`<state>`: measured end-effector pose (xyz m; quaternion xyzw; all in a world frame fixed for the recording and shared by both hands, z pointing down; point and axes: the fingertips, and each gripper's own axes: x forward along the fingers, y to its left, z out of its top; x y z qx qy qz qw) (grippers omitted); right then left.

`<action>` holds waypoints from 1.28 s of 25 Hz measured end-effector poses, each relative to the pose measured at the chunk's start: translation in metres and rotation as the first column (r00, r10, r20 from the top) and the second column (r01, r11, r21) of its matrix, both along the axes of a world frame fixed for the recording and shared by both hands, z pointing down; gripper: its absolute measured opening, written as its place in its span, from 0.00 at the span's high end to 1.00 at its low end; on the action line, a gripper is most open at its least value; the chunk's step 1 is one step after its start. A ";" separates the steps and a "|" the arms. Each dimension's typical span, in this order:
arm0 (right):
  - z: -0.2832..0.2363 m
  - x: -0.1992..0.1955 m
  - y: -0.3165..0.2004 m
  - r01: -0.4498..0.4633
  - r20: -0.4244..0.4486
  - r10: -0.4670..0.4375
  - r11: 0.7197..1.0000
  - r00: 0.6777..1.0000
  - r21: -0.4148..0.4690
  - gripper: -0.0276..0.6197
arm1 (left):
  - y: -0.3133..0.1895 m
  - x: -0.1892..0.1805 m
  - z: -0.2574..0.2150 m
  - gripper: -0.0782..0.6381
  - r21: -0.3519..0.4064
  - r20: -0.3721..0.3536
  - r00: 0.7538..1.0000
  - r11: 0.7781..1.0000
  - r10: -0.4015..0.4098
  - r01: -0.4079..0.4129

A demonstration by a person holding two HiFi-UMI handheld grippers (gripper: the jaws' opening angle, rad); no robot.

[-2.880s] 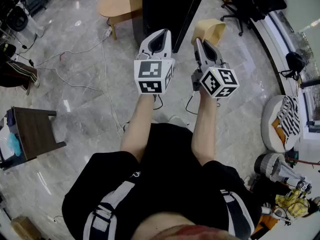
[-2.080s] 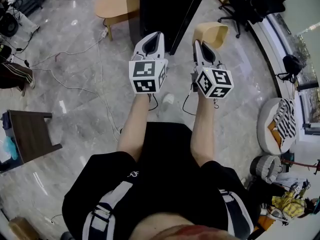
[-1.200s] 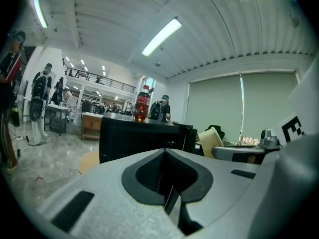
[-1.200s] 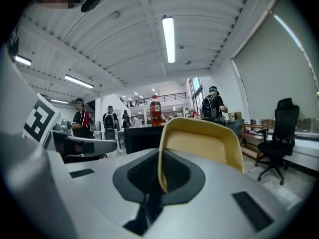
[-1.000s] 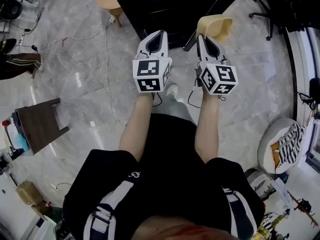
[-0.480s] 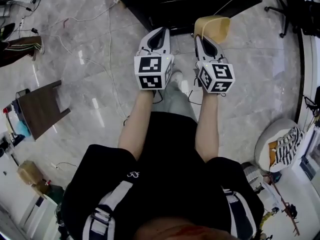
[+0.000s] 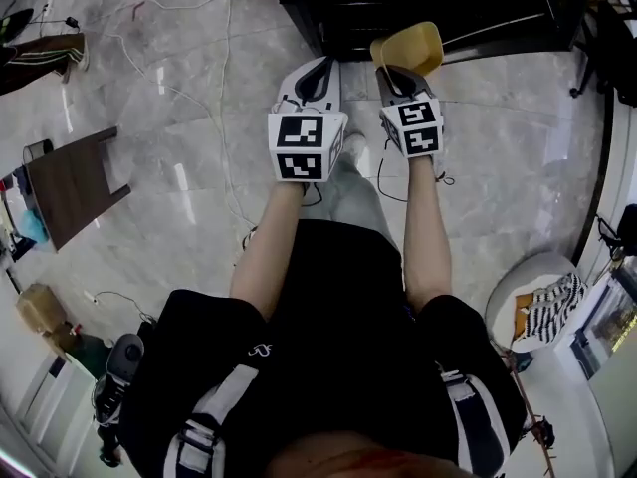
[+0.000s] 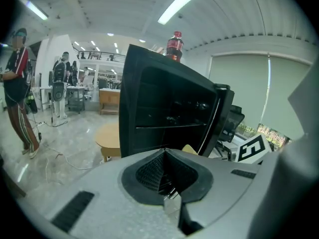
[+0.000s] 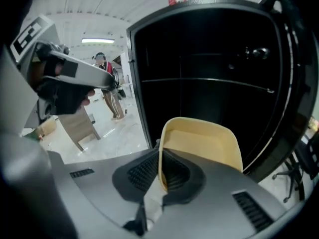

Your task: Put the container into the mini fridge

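Note:
The mini fridge [image 7: 418,3] is a black cabinet at the top of the head view, and its door [image 9: 295,108] stands open to the right. Its dark inside [image 9: 209,88] has a wire shelf and fills the right gripper view. My right gripper [image 7: 390,71] is shut on the near rim of a pale yellow open container [image 7: 410,48]. The container [image 9: 202,143] hangs tilted just in front of the fridge opening. My left gripper [image 7: 320,65] is alongside on the left, shut and holding nothing [image 8: 164,153].
A cola bottle [image 8: 174,46] stands on top of the fridge. A round wooden table [image 8: 110,136] is left of the fridge and an office chair [image 8: 232,123] right of it. A dark stool [image 7: 75,179] and cables [image 7: 214,98] lie on the marble floor. A person [image 8: 17,86] stands far left.
Both grippers and the container have come closer to the fridge, which now fills the top of the head view. The container sits nearer the opening. The jaws stay as they were.

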<state>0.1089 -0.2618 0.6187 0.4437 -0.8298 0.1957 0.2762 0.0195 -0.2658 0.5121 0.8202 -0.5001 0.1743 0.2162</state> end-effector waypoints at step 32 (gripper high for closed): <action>0.080 0.002 -0.094 -0.075 -0.118 0.071 0.997 0.990 -0.024 0.78 | 0.019 -0.048 0.003 0.88 -0.015 0.044 0.997 0.998 -0.057 0.058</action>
